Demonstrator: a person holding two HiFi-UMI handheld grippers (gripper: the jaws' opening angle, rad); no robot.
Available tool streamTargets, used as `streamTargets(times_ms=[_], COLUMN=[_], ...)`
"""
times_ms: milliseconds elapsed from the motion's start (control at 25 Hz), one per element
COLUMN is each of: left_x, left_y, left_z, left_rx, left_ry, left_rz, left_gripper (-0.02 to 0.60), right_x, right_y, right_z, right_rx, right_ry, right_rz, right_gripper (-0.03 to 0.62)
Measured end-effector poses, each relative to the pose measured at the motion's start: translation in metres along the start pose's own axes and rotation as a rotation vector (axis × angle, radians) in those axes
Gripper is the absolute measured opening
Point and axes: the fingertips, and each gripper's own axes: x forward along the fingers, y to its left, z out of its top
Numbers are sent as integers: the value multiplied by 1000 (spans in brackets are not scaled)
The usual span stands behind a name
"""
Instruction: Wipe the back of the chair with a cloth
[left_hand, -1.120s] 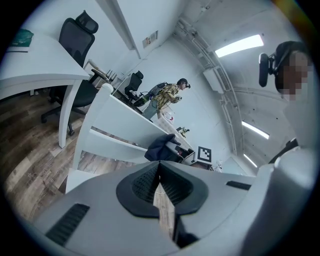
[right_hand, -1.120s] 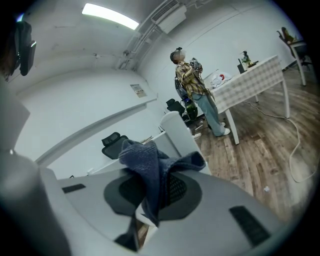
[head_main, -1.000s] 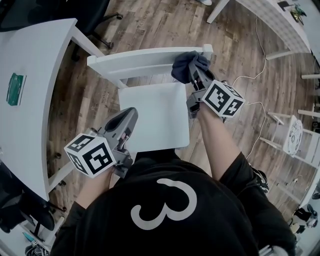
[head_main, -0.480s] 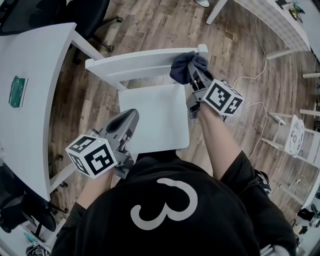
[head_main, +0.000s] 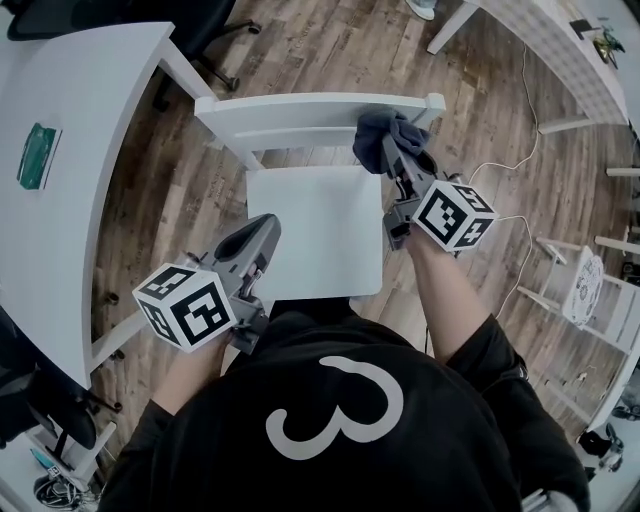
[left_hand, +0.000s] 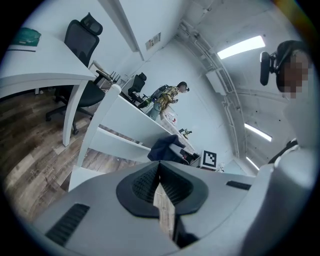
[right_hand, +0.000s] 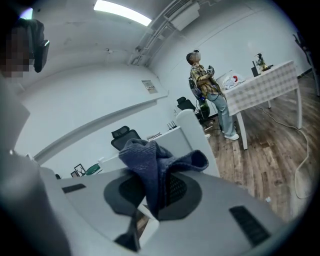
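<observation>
The dark blue cloth (head_main: 385, 132) is bunched against the right end of the white chair's back rail (head_main: 290, 105), at about 1 o'clock from the seat (head_main: 315, 235). The right gripper (head_main: 393, 150) pinches the cloth between its jaws. The left gripper (head_main: 256, 238) hangs by the seat's 8 o'clock corner, its jaws pressed together on nothing. A white table (head_main: 60, 250) stands at 9 o'clock, and wooden floor (head_main: 480, 120) lies all around.

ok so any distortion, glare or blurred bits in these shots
Head view: strong fisheye, the chair back and white table edges bow, light even, no glare. Left gripper view: dark round vignette, ceiling strip light blown out, mosaic patch at upper right. Right gripper view: same vignette, cloth sharp, mosaic patch at upper left.
</observation>
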Motion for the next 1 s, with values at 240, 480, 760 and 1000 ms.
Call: streamTargets(times_ms=[240, 480, 760, 1000], left_x=[-21, -50, -82, -99], left_y=[19, 47, 79, 104], left_z=[6, 16, 25, 27], left_rx=[-25, -55, -81, -105], left_ry=[-34, -70, -102, -112], left_rz=[21, 54, 89, 107], left_gripper=[14, 14, 14, 14], right_x=[15, 47, 89, 121], right_y=[41, 99, 153, 166], right_z=[-34, -70, -99, -116], right_rx=[3, -35, -85, -100], right_ry=[76, 157, 212, 230], right_rz=[73, 165, 233, 206], right_gripper=[49, 49, 49, 49])
